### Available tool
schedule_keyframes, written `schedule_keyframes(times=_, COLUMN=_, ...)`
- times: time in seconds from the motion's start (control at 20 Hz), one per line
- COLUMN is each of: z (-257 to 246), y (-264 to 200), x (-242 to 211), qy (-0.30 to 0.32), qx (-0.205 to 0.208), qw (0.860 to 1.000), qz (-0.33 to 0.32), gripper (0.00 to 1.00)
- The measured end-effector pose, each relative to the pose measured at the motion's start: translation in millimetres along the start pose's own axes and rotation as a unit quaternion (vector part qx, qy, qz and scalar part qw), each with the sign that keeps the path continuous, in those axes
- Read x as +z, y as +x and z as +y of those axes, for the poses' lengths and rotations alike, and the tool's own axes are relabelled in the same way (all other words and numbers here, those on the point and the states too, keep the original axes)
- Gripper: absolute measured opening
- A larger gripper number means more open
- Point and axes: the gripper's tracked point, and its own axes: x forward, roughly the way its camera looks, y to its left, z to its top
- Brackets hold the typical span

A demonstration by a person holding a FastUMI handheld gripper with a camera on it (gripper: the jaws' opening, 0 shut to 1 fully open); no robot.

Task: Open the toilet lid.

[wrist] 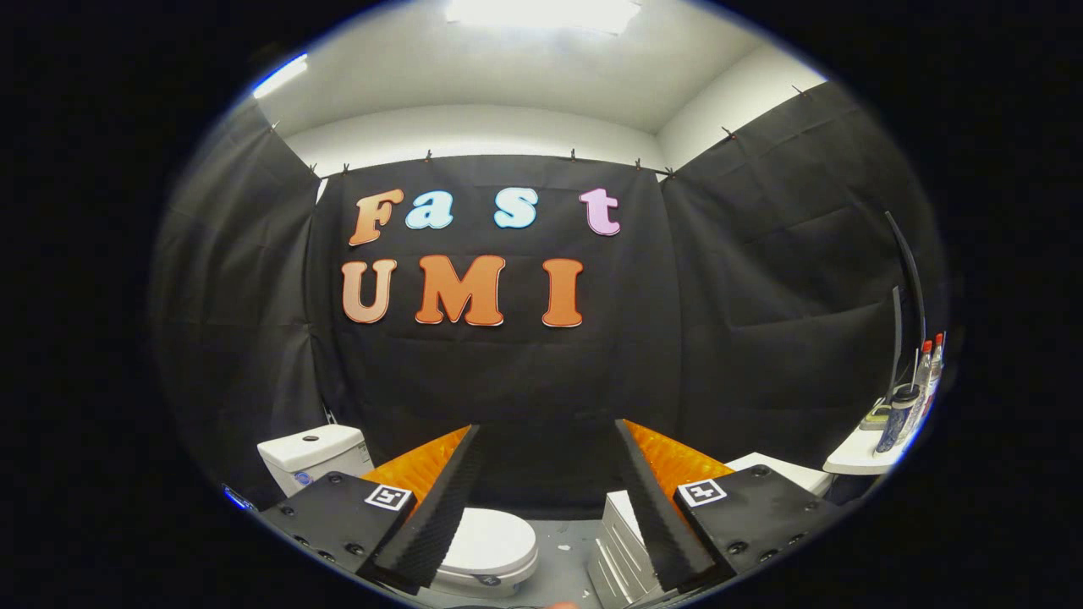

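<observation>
I see the gripper with fingers wide apart, holding nothing | toilet lid lies closed, low beyond the left finger | tank behind it | white cabinet beside the toilet.

**Booth layout**

The gripper hangs with fingers spread wide, nothing between them. Below them, the toilet stands left, lid down, tank behind. A cabinet sits right; bottles stand on a shelf further right.

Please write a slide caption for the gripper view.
Open hand-held gripper held above a toilet with its lid closed.
</observation>
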Motion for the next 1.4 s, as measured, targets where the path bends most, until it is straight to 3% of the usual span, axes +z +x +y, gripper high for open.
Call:
schedule_keyframes(times=0.15, z=13, y=10, x=0, qy=0.007, qx=0.021, qw=0.999, qz=-0.032, gripper=0.98)
schedule_keyframes(times=0.4, z=10, y=52, x=-29, qy=0.013, qx=0.022, qw=0.997, qz=-0.071, gripper=0.98)
schedule_keyframes(times=0.8, z=20, y=120, x=-141, qy=0.09, qx=0.037, qw=0.995, qz=0.003, gripper=0.98)
schedule_keyframes(times=1.05, z=29, y=128, x=-217, qy=0.198, qx=0.051, qw=0.978, qz=0.049, gripper=0.98)
schedule_keyframes(times=1.25, z=33, y=131, x=-268, qy=0.25, qx=0.06, qw=0.963, qz=0.085, gripper=0.98)
schedule_keyframes(times=1.4, z=35, y=133, x=-306, qy=0.296, qx=0.068, qw=0.944, qz=0.126, gripper=0.98)
